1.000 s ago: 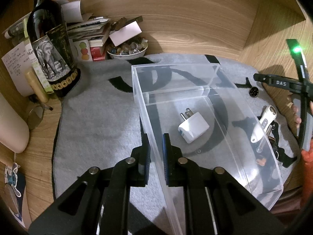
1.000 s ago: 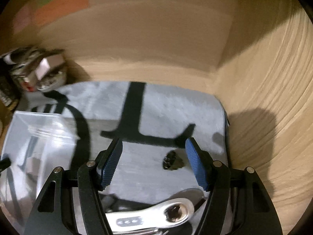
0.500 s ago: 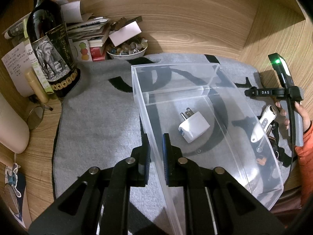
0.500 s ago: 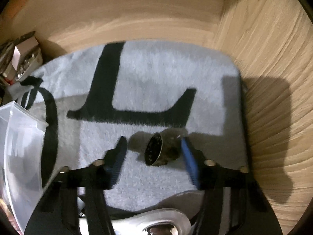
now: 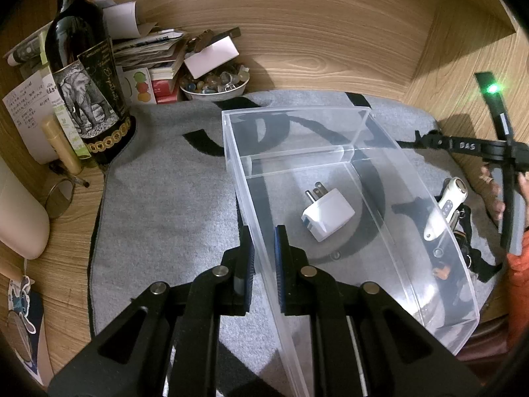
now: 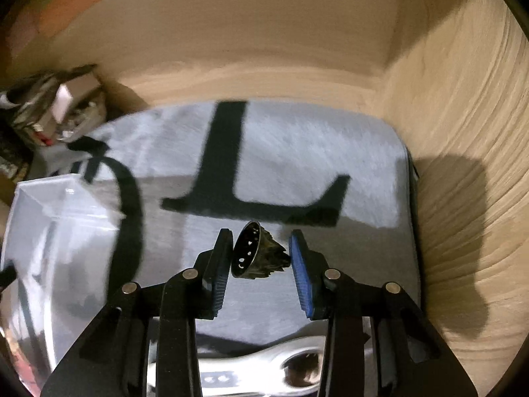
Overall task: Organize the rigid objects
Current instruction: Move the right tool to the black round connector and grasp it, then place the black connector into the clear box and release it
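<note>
Left gripper (image 5: 263,258) clamped on near wall of clear bin (image 5: 416,198), steadying it for loading. White plug (image 5: 327,213) already inside. Right gripper (image 6: 261,259) closing around small dark round part (image 6: 256,254) over grey mat (image 6: 297,145), pads touching both ends, likely bound for bin.

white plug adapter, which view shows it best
The left wrist view: the white plug adapter lies sharp and unobstructed on the floor of the clear box, prongs visible. The right wrist view shows only the box's blurred corner; no adapter can be made out.
</note>
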Demonstrator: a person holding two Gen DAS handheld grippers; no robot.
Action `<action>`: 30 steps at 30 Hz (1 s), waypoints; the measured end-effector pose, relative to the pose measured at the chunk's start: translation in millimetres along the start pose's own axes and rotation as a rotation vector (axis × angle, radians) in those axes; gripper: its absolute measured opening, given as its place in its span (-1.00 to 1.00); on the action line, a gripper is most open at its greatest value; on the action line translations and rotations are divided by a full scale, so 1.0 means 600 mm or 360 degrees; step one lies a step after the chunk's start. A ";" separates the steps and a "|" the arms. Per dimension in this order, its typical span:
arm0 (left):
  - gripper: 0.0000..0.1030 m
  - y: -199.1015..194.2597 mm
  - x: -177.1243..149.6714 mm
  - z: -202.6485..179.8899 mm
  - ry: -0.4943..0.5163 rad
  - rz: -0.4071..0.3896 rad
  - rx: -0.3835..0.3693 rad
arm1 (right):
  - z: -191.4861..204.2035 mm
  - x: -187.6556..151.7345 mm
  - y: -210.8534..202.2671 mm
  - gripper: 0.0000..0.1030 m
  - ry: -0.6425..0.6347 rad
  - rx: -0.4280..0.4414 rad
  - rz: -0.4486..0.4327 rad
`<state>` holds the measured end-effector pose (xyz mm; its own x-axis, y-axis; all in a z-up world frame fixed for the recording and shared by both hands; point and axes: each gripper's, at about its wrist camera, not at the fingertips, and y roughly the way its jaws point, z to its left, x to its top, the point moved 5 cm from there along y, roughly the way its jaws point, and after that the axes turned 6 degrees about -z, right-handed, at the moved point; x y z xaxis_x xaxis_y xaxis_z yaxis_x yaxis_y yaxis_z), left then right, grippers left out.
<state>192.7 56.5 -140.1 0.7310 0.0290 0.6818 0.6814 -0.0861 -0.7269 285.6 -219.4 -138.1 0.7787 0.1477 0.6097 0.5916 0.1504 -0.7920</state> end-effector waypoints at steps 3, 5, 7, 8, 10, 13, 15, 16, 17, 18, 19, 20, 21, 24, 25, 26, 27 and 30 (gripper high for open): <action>-0.77 0.000 0.000 0.000 -0.0002 0.0000 -0.0001 | 0.027 0.018 -0.031 -0.37 -0.0059 0.0032 -0.0075; -0.77 0.000 0.000 0.000 -0.0001 0.0000 -0.0001 | 0.051 0.033 -0.042 -0.37 -0.0088 0.0065 -0.0118; -0.77 0.000 0.000 0.000 0.0001 0.0000 -0.0001 | 0.072 0.038 -0.065 -0.37 -0.0122 0.0100 -0.0165; -0.77 0.000 0.001 0.000 0.0000 0.0000 -0.0001 | 0.080 0.040 -0.071 -0.37 -0.0140 0.0115 -0.0184; -0.77 0.000 0.000 0.000 0.0000 0.0000 -0.0002 | 0.101 0.049 -0.080 -0.37 -0.0184 0.0149 -0.0226; -0.77 0.000 0.000 0.000 -0.0002 0.0000 -0.0001 | 0.138 0.051 -0.101 -0.37 -0.0248 0.0189 -0.0275; -0.77 0.000 0.000 0.000 -0.0003 0.0000 -0.0002 | 0.164 0.052 -0.108 -0.37 -0.0287 0.0215 -0.0301; -0.77 0.000 0.001 0.000 -0.0004 0.0001 -0.0003 | 0.171 0.051 -0.114 -0.37 -0.0301 0.0223 -0.0312; -0.77 0.000 0.002 0.000 -0.0004 0.0001 -0.0004 | 0.179 0.049 -0.118 -0.37 -0.0319 0.0233 -0.0320; -0.77 0.000 0.002 0.000 -0.0004 0.0002 -0.0004 | 0.187 0.046 -0.121 -0.37 -0.0342 0.0244 -0.0325; -0.77 -0.001 0.002 0.000 -0.0003 0.0002 -0.0004 | 0.196 0.042 -0.126 -0.37 -0.0362 0.0255 -0.0326; -0.77 -0.001 0.002 0.000 -0.0003 0.0001 -0.0004 | 0.202 0.039 -0.126 -0.37 -0.0376 0.0267 -0.0324; -0.77 -0.001 0.002 0.000 -0.0003 0.0001 -0.0004 | 0.210 0.034 -0.128 -0.37 -0.0392 0.0284 -0.0319; -0.77 -0.001 0.002 -0.001 -0.0004 0.0001 -0.0004 | 0.228 0.023 -0.125 -0.37 -0.0425 0.0309 -0.0305; -0.77 -0.001 0.002 0.000 -0.0005 0.0001 -0.0004 | 0.233 0.019 -0.122 -0.37 -0.0432 0.0318 -0.0299; -0.77 -0.001 0.002 0.000 -0.0006 0.0001 -0.0005 | 0.237 0.016 -0.120 -0.37 -0.0436 0.0332 -0.0290; -0.77 0.000 0.003 0.000 -0.0007 0.0002 -0.0008 | 0.243 0.010 -0.115 -0.37 -0.0435 0.0355 -0.0271; -0.77 -0.001 0.004 0.000 -0.0010 0.0002 -0.0016 | 0.258 -0.005 -0.104 -0.37 -0.0460 0.0396 -0.0222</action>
<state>193.9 56.6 -138.3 0.7319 0.0353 0.6805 0.6803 -0.0958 -0.7267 214.1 -77.7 -86.2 0.5830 0.3724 0.7221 0.5913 0.4150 -0.6915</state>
